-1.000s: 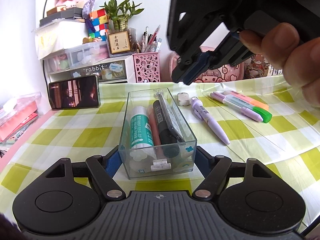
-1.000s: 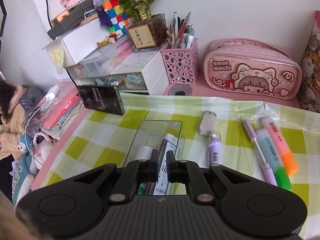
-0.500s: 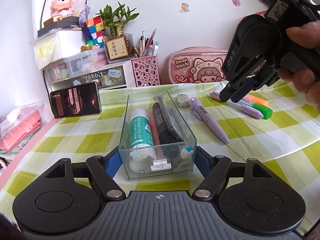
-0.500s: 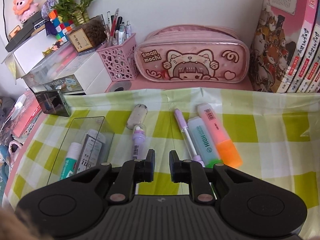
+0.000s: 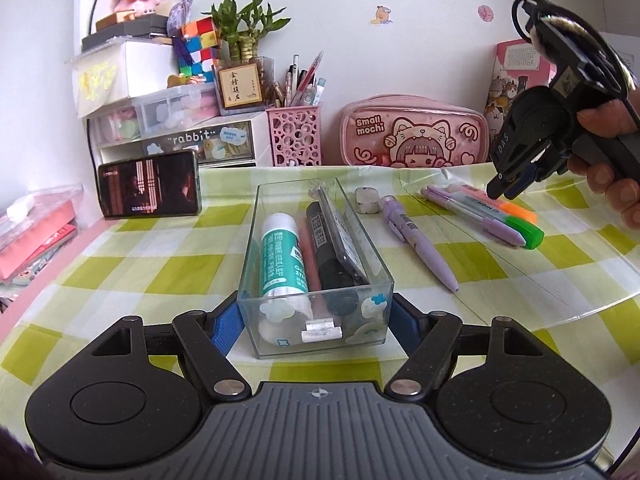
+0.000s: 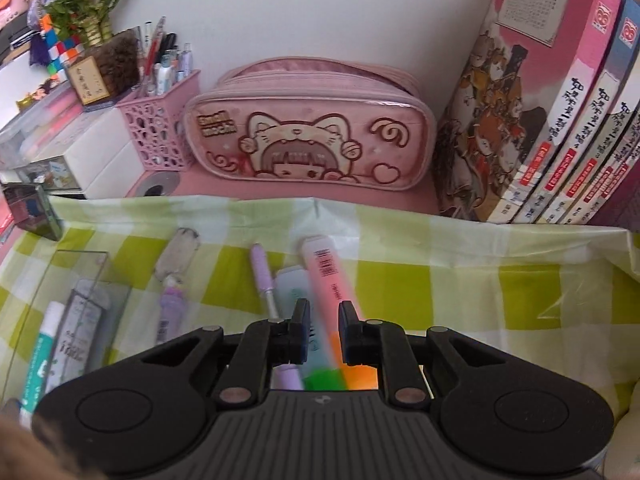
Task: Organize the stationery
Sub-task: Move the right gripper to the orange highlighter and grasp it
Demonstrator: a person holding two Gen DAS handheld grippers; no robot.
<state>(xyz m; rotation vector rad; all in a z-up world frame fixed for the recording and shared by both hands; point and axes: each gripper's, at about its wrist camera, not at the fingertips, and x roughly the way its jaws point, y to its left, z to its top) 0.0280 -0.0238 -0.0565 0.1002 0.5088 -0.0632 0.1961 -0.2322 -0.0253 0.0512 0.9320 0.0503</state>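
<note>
My left gripper point(image 5: 314, 312) clamps the clear box point(image 5: 316, 264) while my right gripper point(image 6: 324, 330), jaws narrowly parted and empty, hovers over the highlighters point(image 6: 326, 280) right of the box, needing to open wider and drop.

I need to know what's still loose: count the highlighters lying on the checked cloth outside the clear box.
2. The orange highlighter and the green highlighter lie side by side right of the clear box, under the right gripper.

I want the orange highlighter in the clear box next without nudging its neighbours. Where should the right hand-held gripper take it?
Judging by its pose, grip the orange highlighter across its pink mid-barrel, coming from above. It lies flat on the cloth, tight against the green highlighter, so fingers should straddle its narrow width. The right hand-held gripper hovers there, slightly open.
</note>
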